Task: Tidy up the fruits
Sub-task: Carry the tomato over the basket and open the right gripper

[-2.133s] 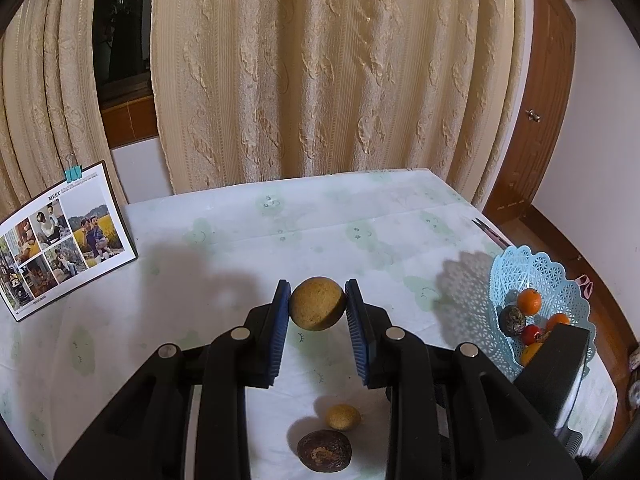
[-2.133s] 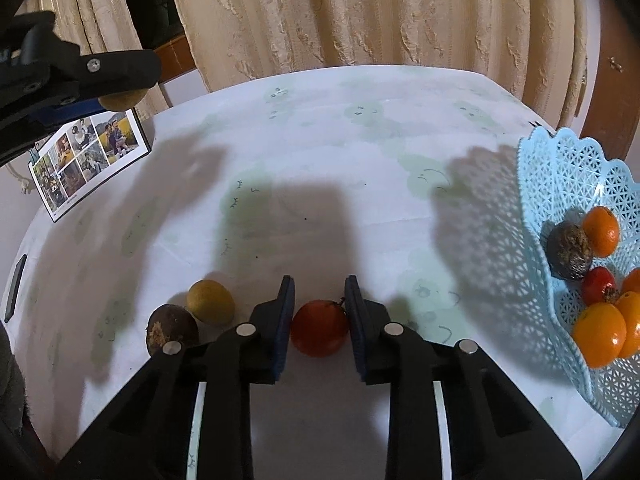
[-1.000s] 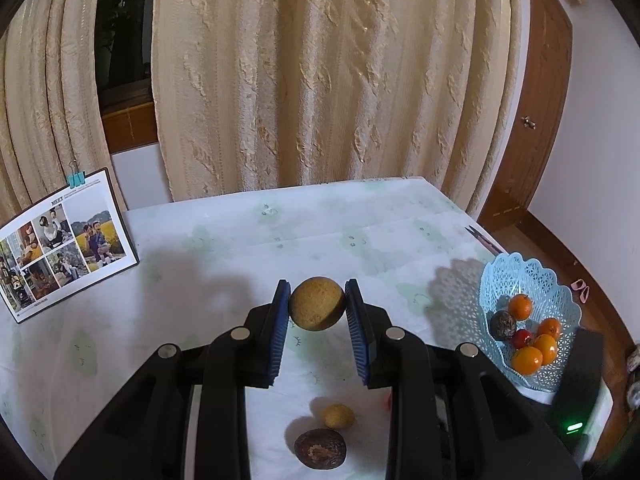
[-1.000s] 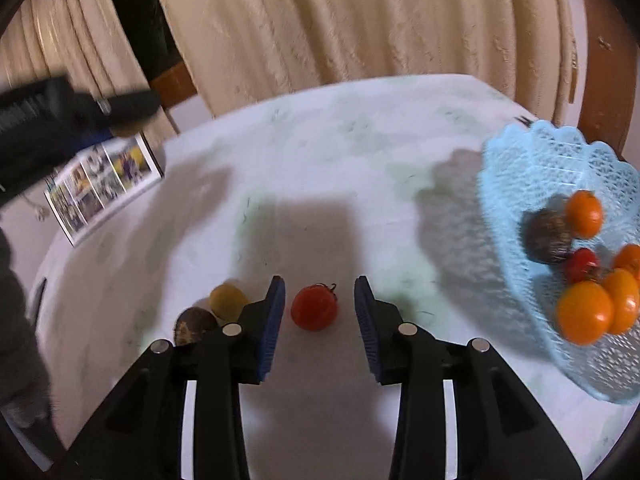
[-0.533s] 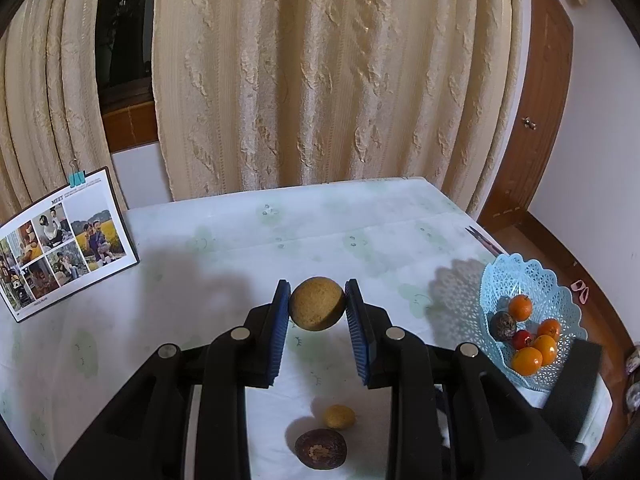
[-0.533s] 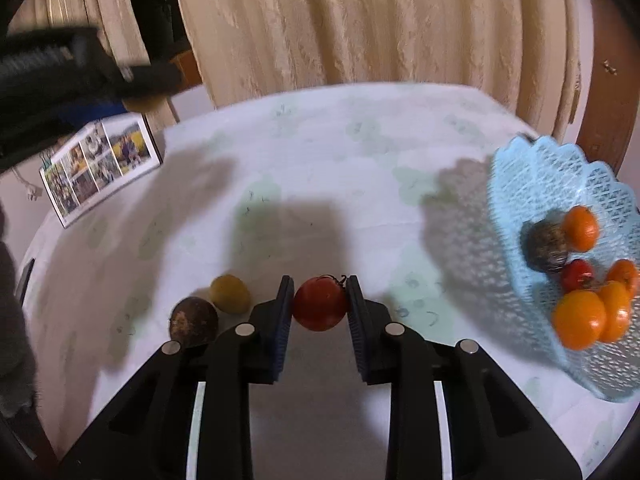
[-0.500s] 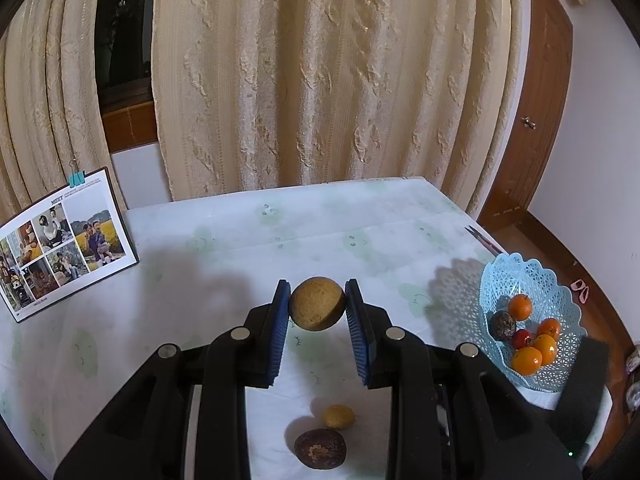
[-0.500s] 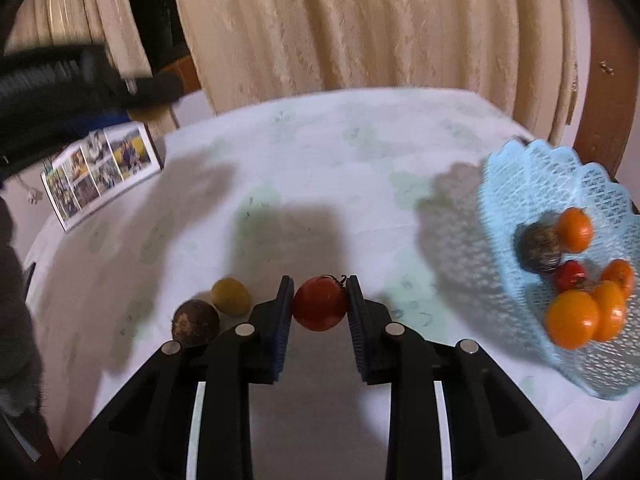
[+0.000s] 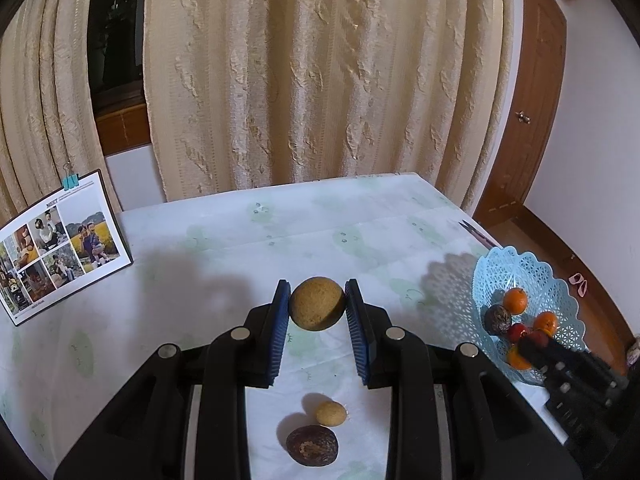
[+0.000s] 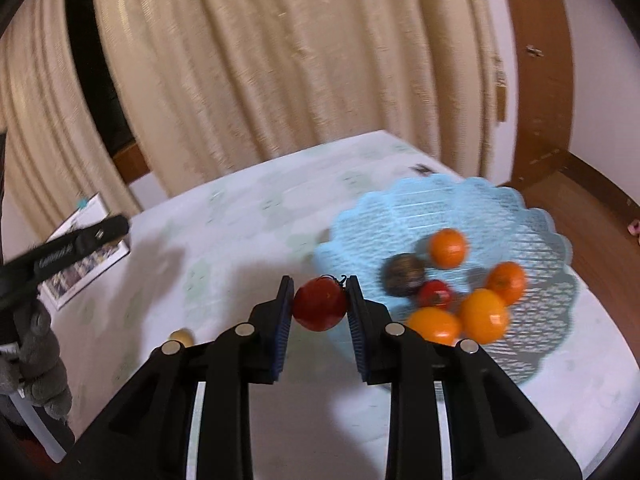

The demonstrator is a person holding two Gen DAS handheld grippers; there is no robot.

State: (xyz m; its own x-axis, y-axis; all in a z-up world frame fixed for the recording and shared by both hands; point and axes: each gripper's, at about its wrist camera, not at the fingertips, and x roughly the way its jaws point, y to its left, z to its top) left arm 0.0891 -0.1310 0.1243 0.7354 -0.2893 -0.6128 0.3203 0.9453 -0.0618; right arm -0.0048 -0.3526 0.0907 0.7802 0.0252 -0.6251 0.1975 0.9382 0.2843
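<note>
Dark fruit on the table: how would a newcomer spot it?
On the white table, look between the left gripper arms, at the near edge. The dark fruit lies there beside a small yellow fruit; it is bigger, brown and wrinkled.

A tan-brown round fruit (image 9: 317, 302) and a red tomato (image 10: 320, 304) are seen between blue pads (image 9: 279, 332). A pale blue lattice basket (image 10: 532, 232) is filled with orange, red and dark brown fruit. The white tablecloth (image 9: 224, 252) is printed with faint green motifs; cream curtains (image 9: 320, 80) are textured.
</note>
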